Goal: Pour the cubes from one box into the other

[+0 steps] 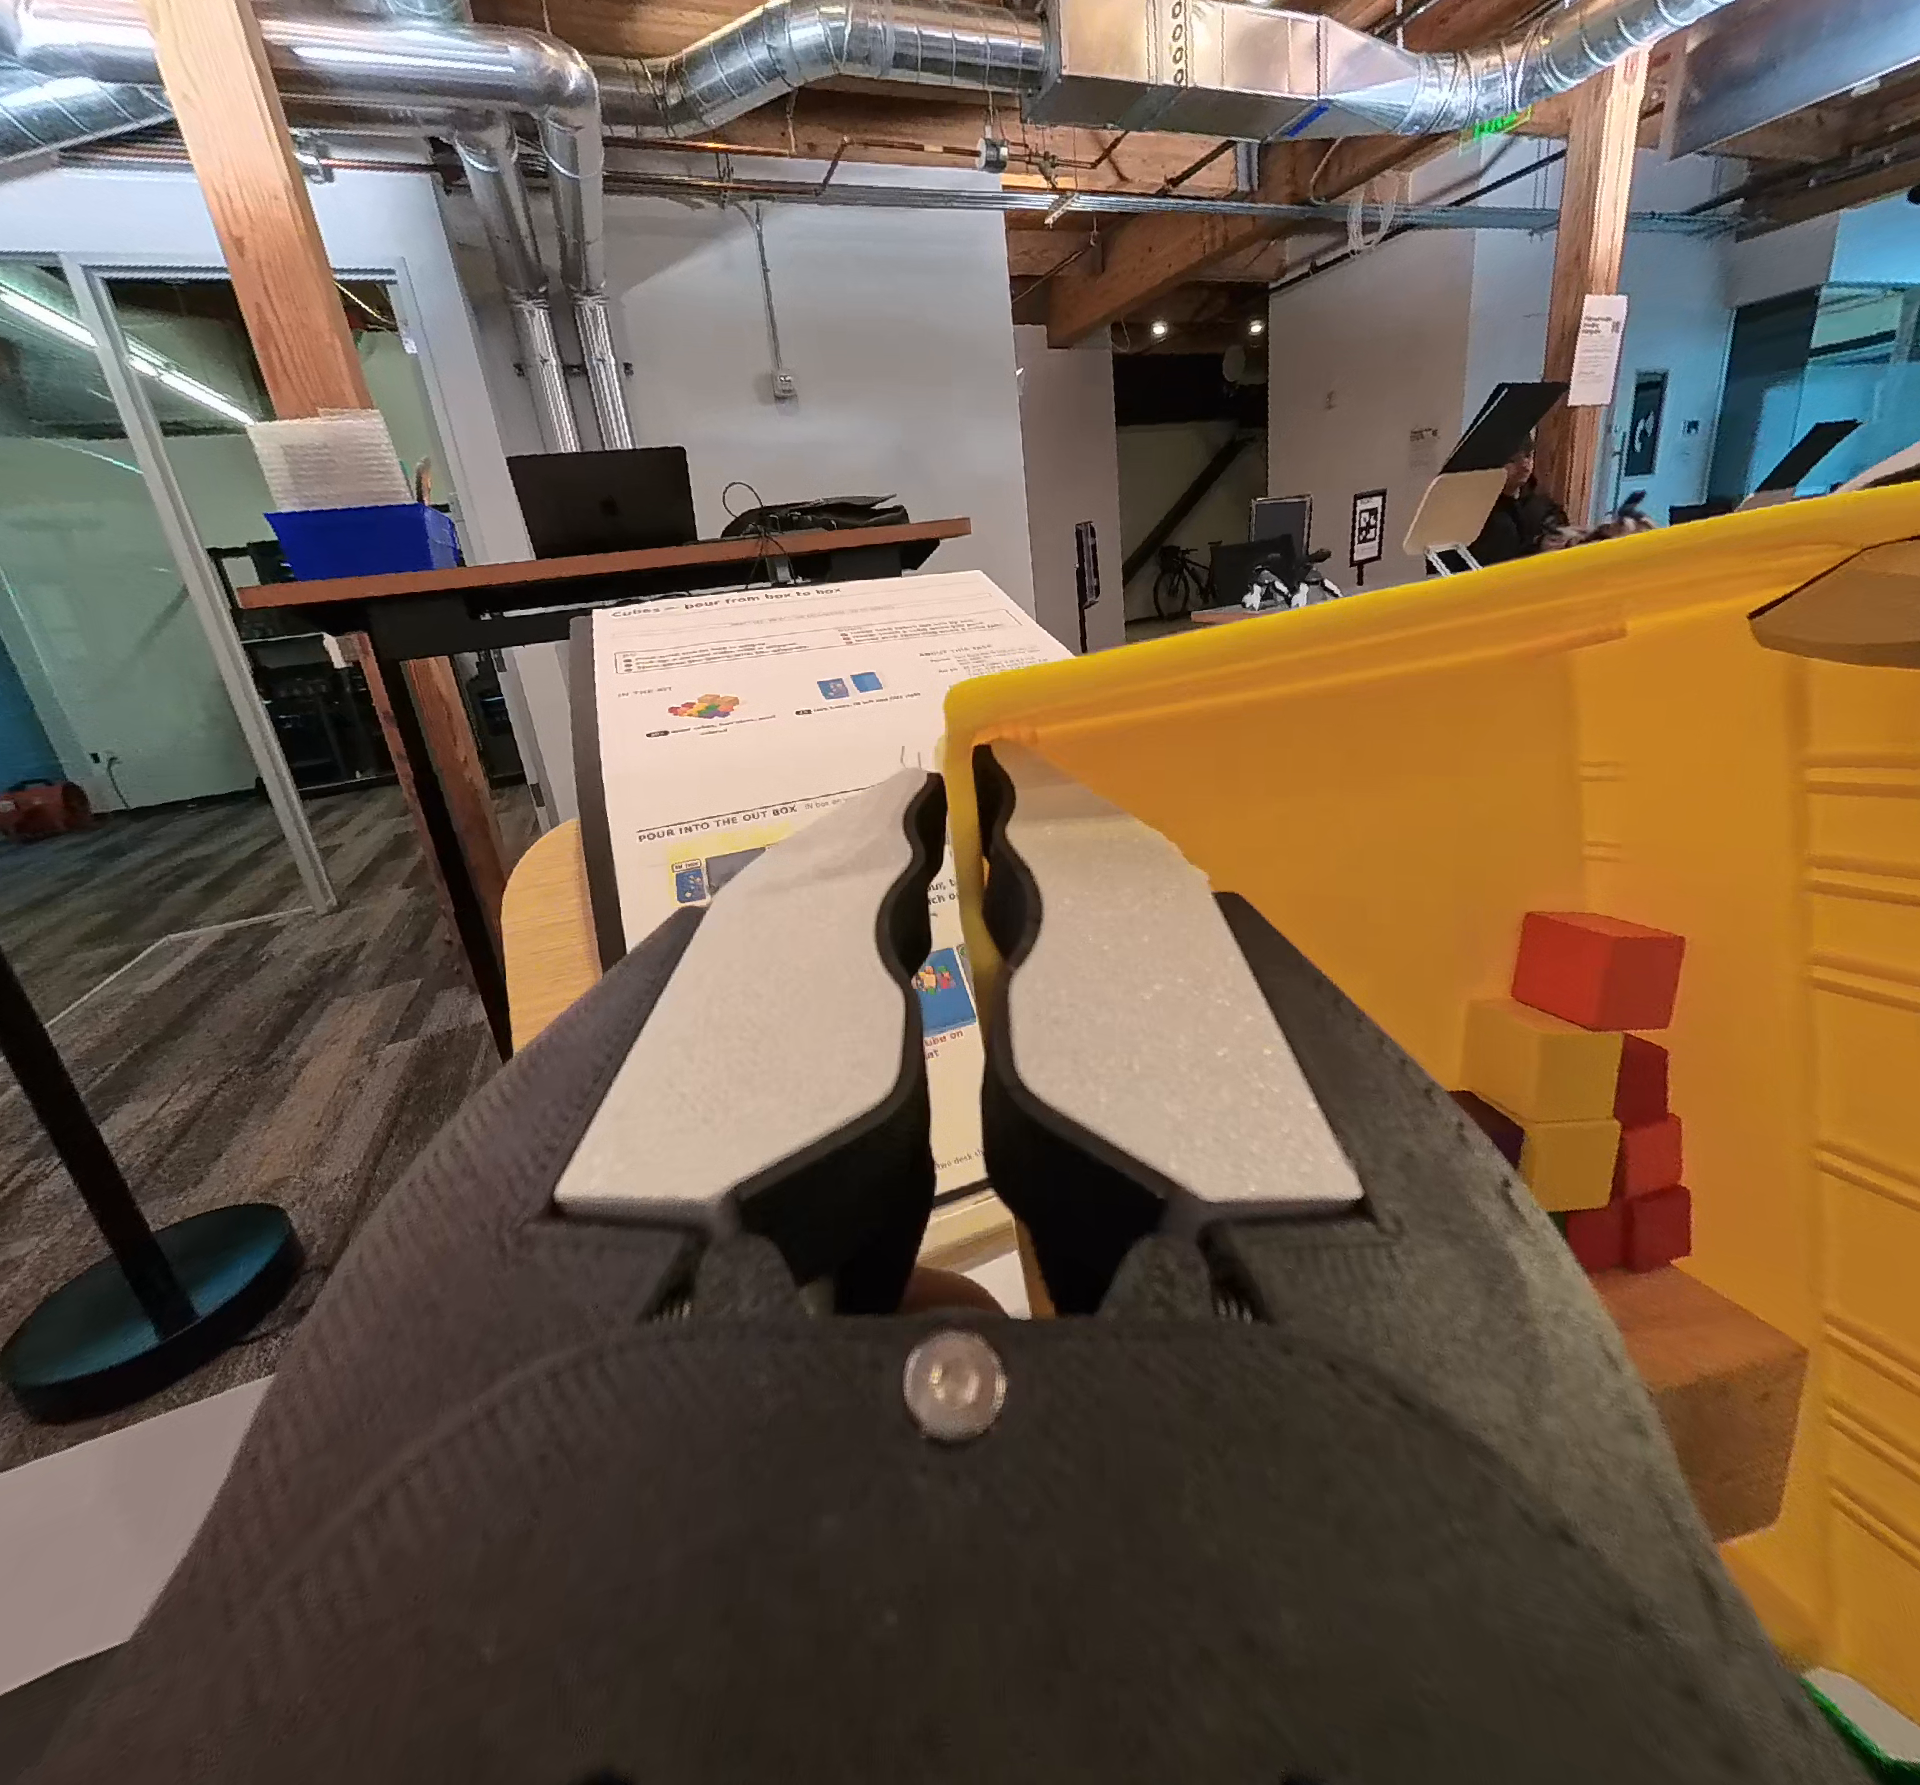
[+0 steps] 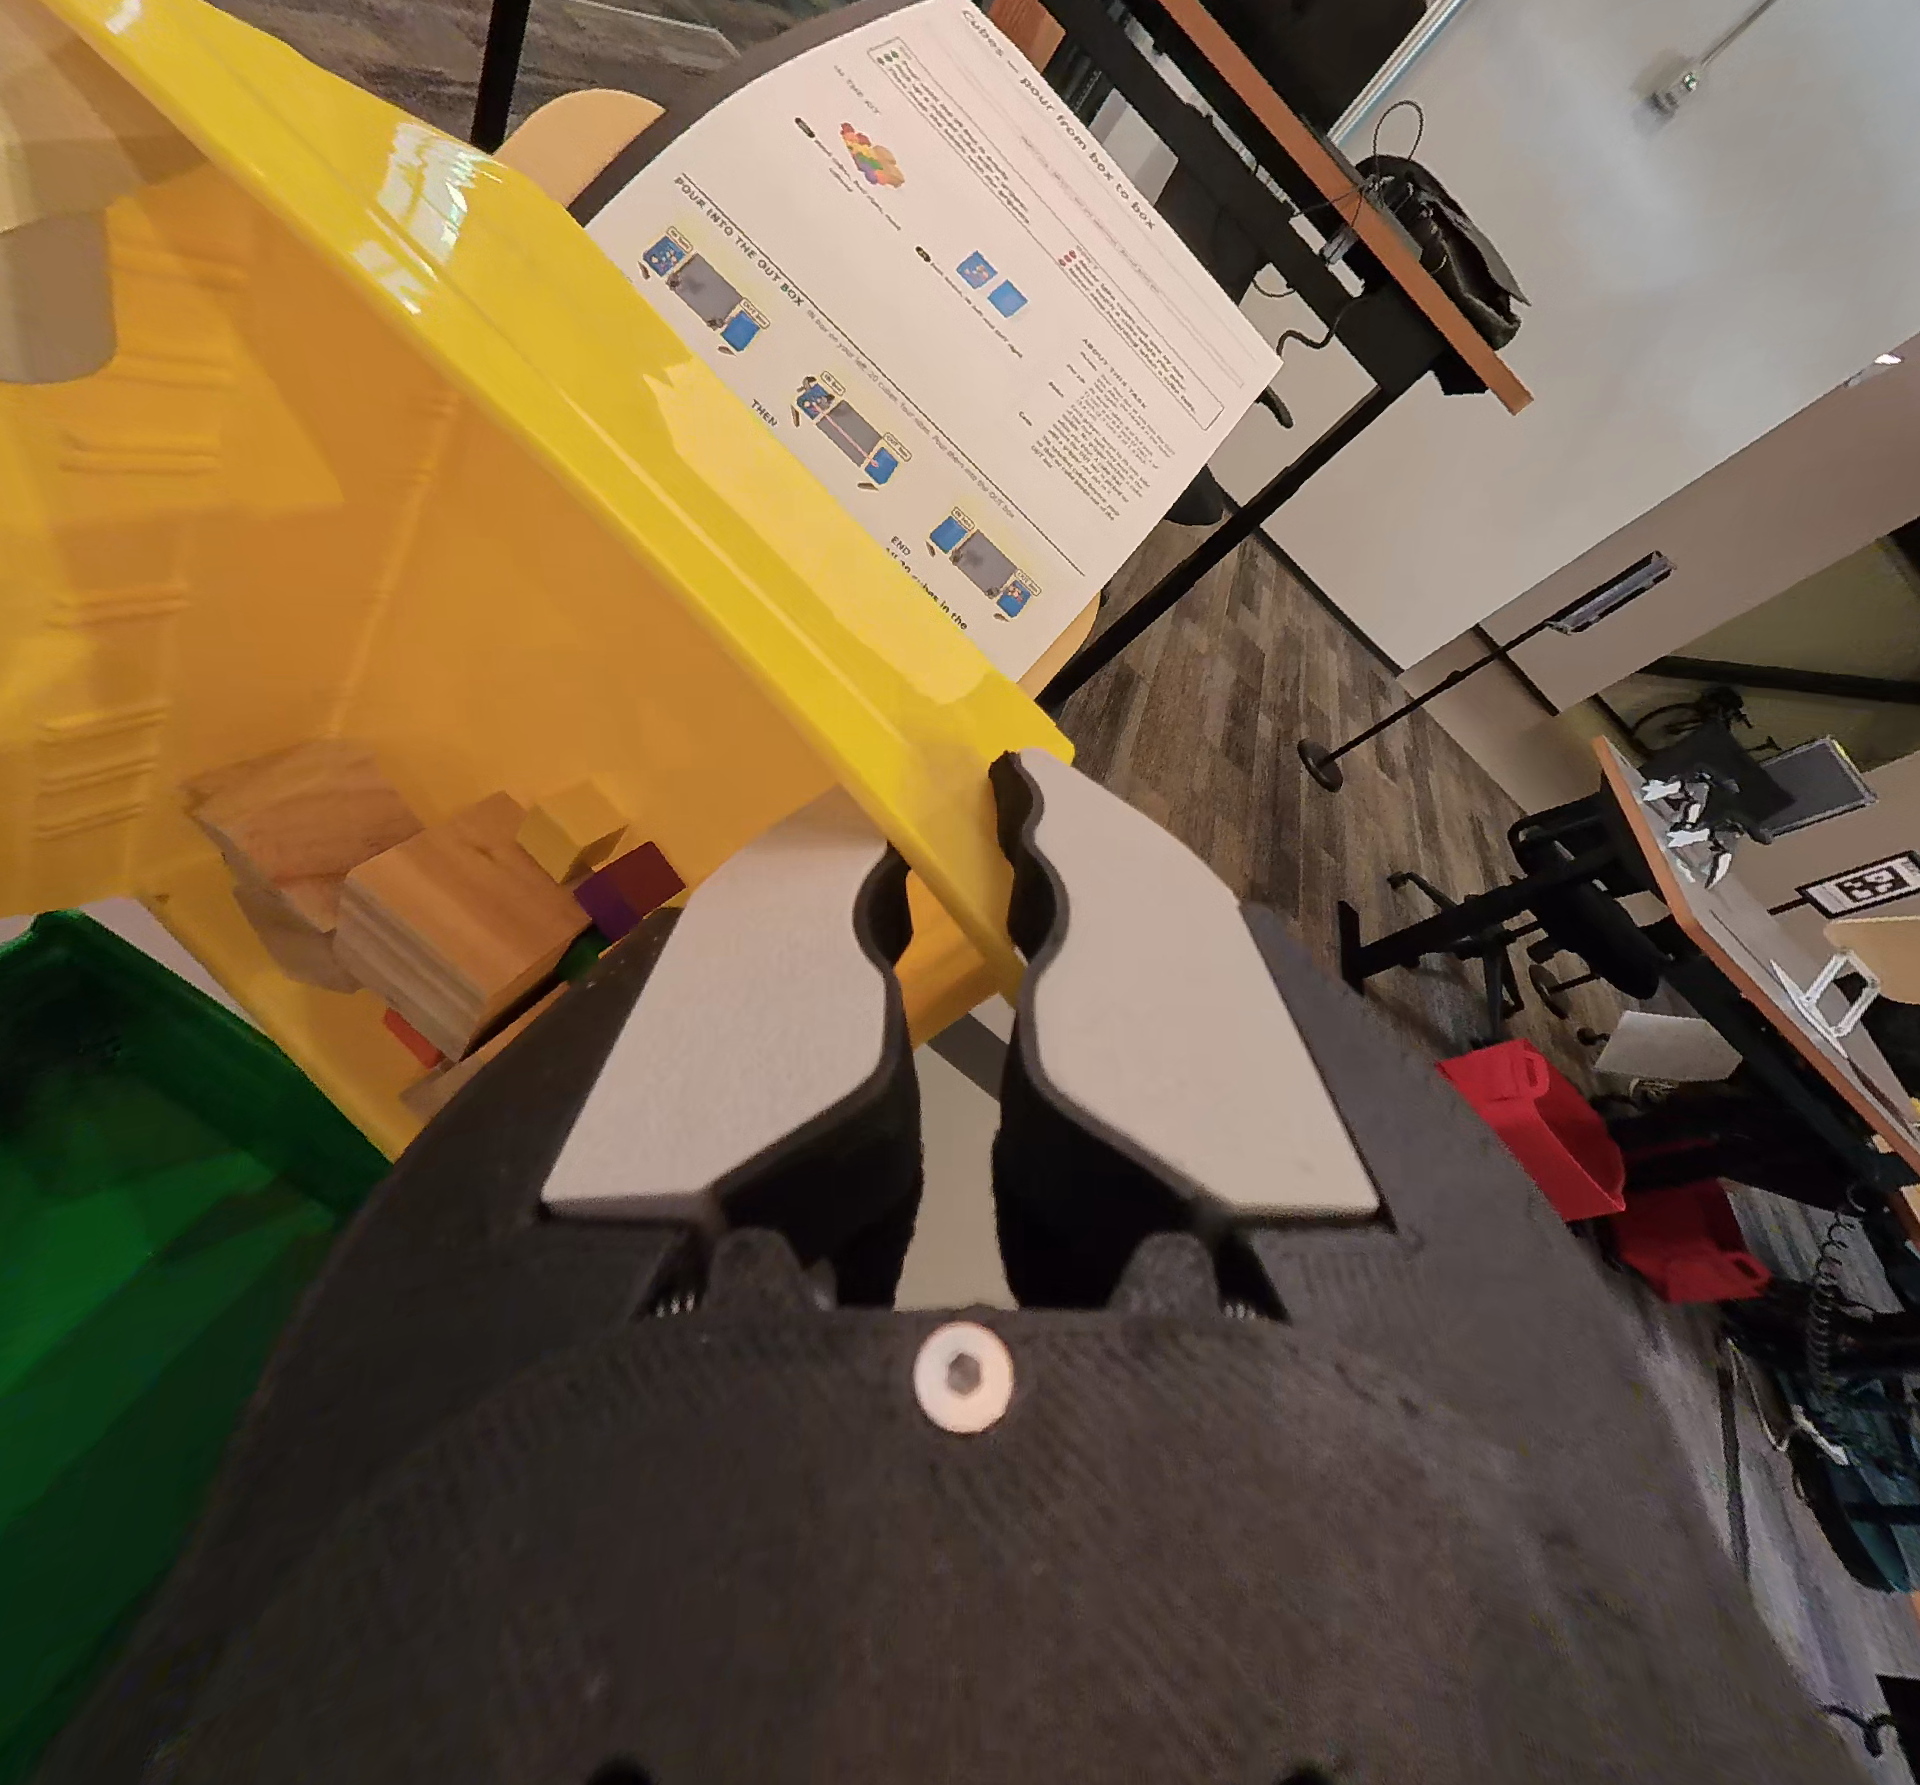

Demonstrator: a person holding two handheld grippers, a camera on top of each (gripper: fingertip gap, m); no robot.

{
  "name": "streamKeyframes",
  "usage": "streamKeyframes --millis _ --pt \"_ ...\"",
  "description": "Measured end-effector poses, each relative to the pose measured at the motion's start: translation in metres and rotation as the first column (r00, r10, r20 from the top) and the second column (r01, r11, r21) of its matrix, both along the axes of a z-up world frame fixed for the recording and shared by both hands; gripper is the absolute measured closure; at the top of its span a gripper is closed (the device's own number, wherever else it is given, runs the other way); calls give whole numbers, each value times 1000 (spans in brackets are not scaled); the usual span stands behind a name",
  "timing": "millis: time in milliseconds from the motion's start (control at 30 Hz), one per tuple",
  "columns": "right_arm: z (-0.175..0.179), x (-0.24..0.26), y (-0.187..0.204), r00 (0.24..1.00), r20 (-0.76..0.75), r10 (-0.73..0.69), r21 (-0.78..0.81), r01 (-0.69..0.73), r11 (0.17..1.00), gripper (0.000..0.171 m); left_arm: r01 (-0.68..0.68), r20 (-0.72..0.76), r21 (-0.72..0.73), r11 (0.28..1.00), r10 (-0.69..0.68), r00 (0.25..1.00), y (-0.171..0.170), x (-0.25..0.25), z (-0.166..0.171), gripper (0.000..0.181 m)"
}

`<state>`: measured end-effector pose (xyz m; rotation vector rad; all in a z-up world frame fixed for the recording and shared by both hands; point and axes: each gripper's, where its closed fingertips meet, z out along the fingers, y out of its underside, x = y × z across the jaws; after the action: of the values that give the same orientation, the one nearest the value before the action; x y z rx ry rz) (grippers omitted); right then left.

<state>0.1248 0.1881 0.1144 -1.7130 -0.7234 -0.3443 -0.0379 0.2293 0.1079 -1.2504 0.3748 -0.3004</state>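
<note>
Left wrist view: left gripper (image 1: 961, 790) pinched nearly closed on the near rim of the yellow box (image 1: 1351, 800), box tipped up and filling the frame from 1 to 5 o'clock, red, yellow and bare-wood cubes (image 1: 1590, 1081) piled against its wall at 4 o'clock, printed sheet (image 1: 769, 686) propped at 12 o'clock beyond the fingertips. Right wrist view: right gripper (image 2: 951, 821) likewise clamped on the yellow box's rim, wooden and purple cubes heaped at 9 o'clock near its lowered corner, green box (image 2: 135, 1247) at 8 o'clock, apparently just under that corner.
</note>
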Motion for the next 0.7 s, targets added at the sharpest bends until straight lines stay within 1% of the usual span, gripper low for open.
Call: streamKeyframes --millis 533,700 --pt "6 -5 -7 1000 4 17 45 -18 999 161 -10 44 31 999 8 999 -11 -6 6 176" --pt "2 -6 -6 1000 4 20 37 -20 999 161 -16 48 26 1000 15 999 -10 -7 1 176"
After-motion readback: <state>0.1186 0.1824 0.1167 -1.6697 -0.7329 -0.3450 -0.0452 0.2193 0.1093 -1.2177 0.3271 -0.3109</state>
